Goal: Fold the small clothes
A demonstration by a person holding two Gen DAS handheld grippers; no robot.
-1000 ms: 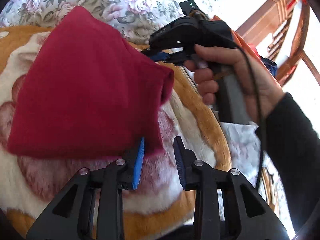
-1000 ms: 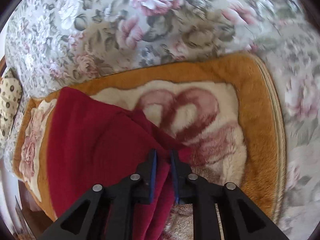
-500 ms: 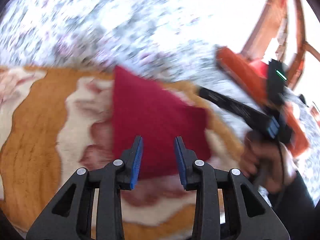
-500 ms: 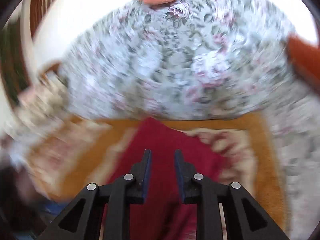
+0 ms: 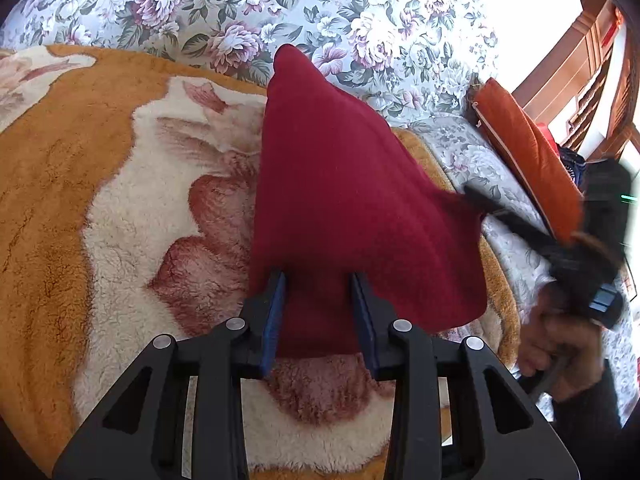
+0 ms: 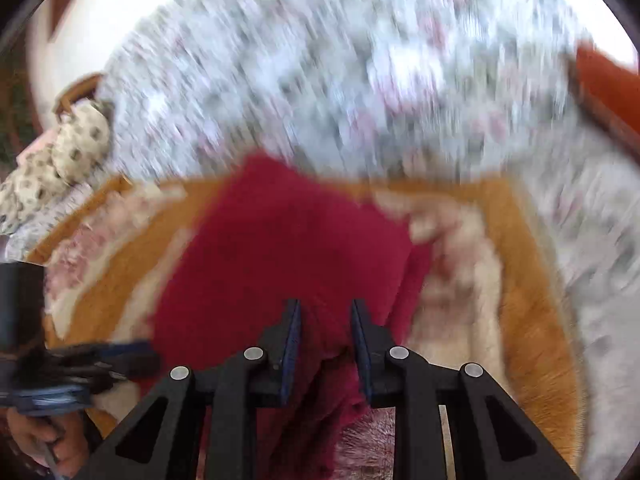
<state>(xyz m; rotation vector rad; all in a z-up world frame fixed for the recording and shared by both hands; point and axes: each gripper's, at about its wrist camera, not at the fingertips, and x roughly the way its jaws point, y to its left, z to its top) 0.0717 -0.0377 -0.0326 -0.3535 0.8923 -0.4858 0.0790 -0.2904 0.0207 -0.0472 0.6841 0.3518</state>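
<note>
A deep red garment [image 5: 340,200] lies on an orange and cream plush blanket [image 5: 60,184] with dusky pink flowers; beyond, a grey-white bedspread [image 5: 360,12] with pink roses; far right, a rust-orange cushion [image 5: 528,160].

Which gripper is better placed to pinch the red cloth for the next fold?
Probably left. The left gripper holds open jaws astride the near edge of the red cloth. The right gripper has just been opening its jaws, with cloth between them but not pinched, and its view is blurred.
</note>
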